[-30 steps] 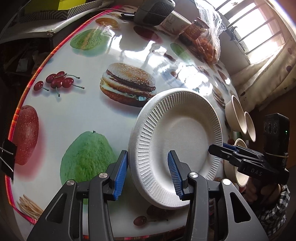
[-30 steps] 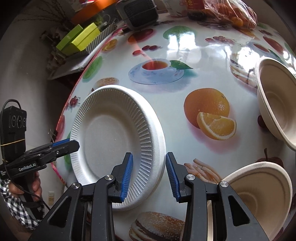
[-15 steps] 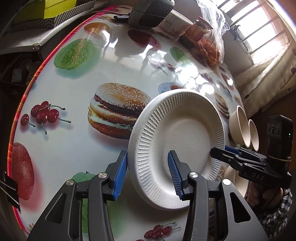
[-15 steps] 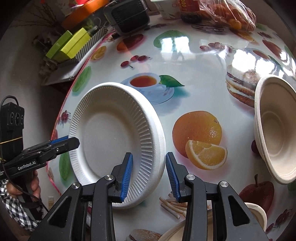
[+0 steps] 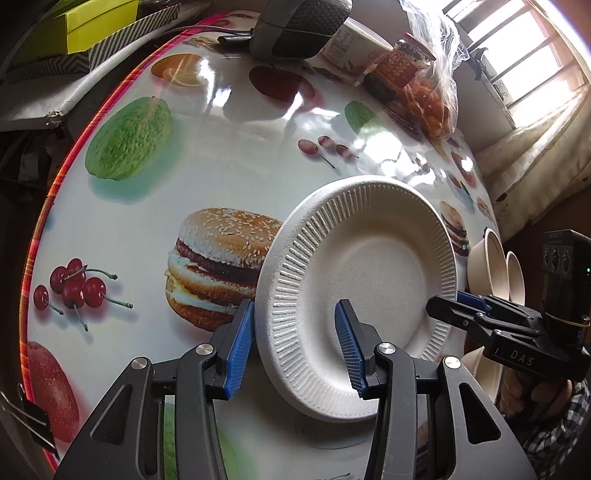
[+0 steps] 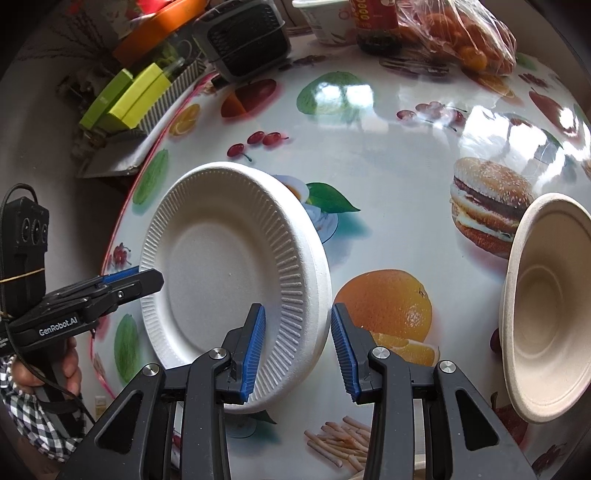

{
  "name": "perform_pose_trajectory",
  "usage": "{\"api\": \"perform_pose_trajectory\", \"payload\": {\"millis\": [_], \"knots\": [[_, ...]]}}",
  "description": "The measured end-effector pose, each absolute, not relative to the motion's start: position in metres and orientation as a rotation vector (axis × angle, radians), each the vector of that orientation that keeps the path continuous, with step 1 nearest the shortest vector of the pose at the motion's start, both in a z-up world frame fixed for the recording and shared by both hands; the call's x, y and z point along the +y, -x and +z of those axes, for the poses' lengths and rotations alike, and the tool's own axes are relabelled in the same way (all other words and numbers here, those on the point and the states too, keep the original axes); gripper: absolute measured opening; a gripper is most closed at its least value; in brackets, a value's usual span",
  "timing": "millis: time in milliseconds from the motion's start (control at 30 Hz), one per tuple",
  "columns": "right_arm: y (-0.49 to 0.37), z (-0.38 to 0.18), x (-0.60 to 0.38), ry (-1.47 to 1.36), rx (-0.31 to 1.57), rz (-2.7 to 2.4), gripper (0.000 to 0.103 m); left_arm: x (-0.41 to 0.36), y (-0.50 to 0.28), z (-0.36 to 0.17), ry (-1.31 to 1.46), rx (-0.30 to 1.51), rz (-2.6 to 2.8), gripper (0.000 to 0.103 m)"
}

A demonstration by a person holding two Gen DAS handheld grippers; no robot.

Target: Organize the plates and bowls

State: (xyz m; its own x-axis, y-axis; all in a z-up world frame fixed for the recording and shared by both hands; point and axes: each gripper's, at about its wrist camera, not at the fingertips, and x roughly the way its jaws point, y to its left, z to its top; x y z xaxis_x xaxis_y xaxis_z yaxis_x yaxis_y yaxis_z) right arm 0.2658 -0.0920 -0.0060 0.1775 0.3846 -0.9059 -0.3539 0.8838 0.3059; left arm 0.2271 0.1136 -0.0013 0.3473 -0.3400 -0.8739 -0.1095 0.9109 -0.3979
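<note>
A white ribbed foam plate (image 5: 369, 273) hangs tilted just above the printed tablecloth (image 5: 221, 155), its shadow beneath it. My left gripper (image 5: 295, 347) is shut on the plate's left rim, one blue pad outside and one inside. My right gripper (image 6: 297, 347) is shut on the opposite rim of the same plate (image 6: 221, 266). Each gripper shows in the other's view: the right gripper (image 5: 458, 310) and the left gripper (image 6: 147, 277). A beige bowl (image 6: 546, 306) stands to the right. The left wrist view shows two beige bowls (image 5: 495, 258) side by side and a third bowl (image 5: 480, 365) below them.
A black box-shaped device (image 5: 299, 26), a white cup (image 5: 354, 40), a jar (image 5: 399, 70) and a bag of oranges (image 5: 432, 92) crowd the far edge. Green boxes (image 6: 129, 96) lie off the table's left side. A binder clip (image 5: 29, 417) grips the red table edge.
Both grippers have carried the plate together across the table towards its far side. The printed burger and orange slid down the views, and a near bowl has left the right wrist view.
</note>
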Motion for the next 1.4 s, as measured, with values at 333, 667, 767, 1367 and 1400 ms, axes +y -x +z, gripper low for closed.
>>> {"api": "perform_pose_trajectory", "payload": {"millis": [333,667,767,1367,1400], "knots": [[-0.278,-0.008,-0.086,-0.016,1.29,0.524,0.037,0.116,-0.243,-0.003,0.422,1.22,-0.14,0.045],[-0.282,-0.015,-0.085,-0.016,1.3,0.528,0.037,0.116,-0.246,-0.008,0.41,1.235,-0.134,0.045],[-0.283,-0.015,-0.085,-0.016,1.296,0.533,0.037,0.115,-0.246,-0.008,0.406,1.237,-0.13,0.046],[-0.269,0.0,-0.089,-0.006,1.235,0.521,0.054,0.11,-0.233,0.012,0.336,1.172,-0.106,0.054],[-0.267,0.003,-0.09,-0.009,1.226,0.519,0.054,0.111,-0.23,0.015,0.335,1.163,-0.106,0.054]]}}
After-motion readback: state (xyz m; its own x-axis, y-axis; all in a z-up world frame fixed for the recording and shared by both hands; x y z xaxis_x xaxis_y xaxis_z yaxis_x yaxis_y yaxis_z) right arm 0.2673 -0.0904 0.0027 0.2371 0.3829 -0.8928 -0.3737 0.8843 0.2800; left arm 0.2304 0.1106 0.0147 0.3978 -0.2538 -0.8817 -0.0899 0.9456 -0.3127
